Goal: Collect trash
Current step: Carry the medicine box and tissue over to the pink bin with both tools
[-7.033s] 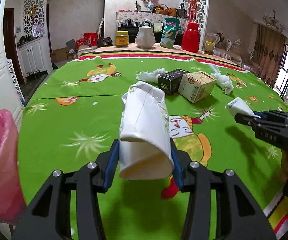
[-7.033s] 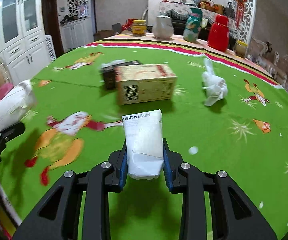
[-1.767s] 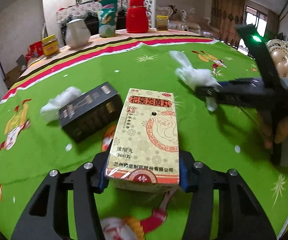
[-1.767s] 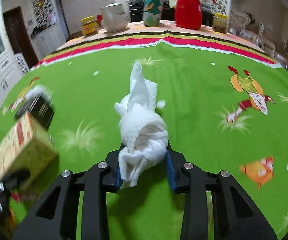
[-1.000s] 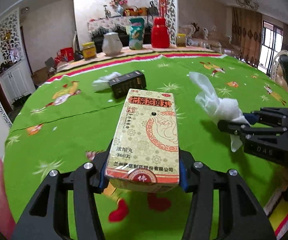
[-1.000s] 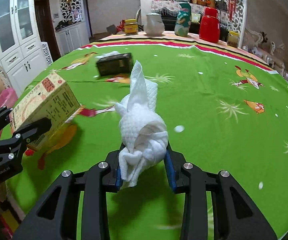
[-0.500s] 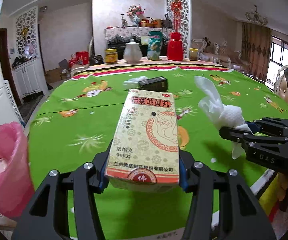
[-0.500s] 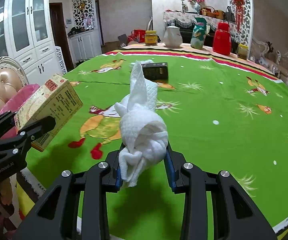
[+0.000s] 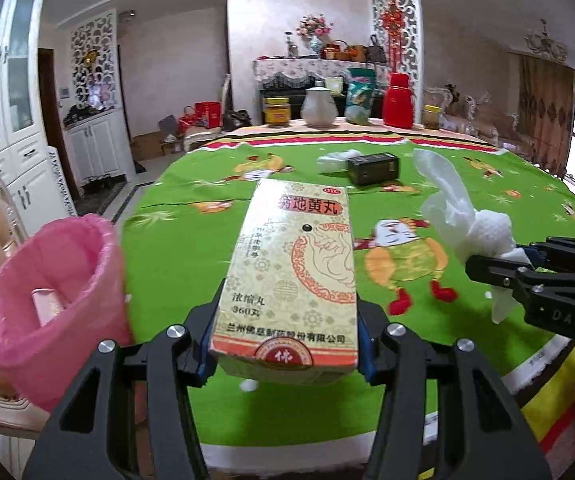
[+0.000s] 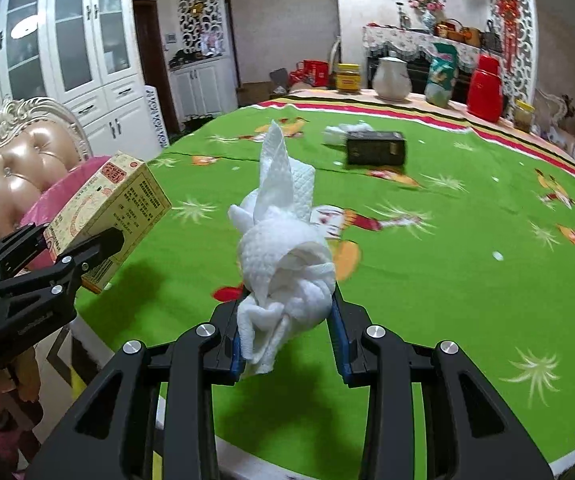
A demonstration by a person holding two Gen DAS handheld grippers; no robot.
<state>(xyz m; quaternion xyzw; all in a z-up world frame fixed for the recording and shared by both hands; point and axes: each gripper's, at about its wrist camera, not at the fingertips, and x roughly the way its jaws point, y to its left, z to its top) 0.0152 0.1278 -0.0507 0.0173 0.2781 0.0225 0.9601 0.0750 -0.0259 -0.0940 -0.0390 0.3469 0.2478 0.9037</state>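
Note:
My left gripper (image 9: 285, 350) is shut on a yellow medicine box (image 9: 293, 272) with red print, held above the near edge of the green table. The same box (image 10: 107, 212) shows at the left of the right wrist view, in the left gripper (image 10: 63, 256). My right gripper (image 10: 285, 334) is shut on a crumpled white paper towel (image 10: 283, 248); that towel (image 9: 467, 220) and the right gripper (image 9: 527, 268) appear at the right of the left wrist view. A pink-lined trash bin (image 9: 47, 300) stands off the table's left edge, just left of the box.
A black box (image 9: 373, 168) and a white tissue (image 9: 333, 160) lie mid-table on the green cloth (image 9: 191, 248). Jars, a white jug (image 9: 318, 107) and a red flask (image 9: 397, 100) line the far edge. A padded chair (image 10: 23, 168) stands behind the bin.
Both grippers have drawn back toward the table's near left edge with their loads. The pink bin has come further into the left wrist view, now close beside the box.

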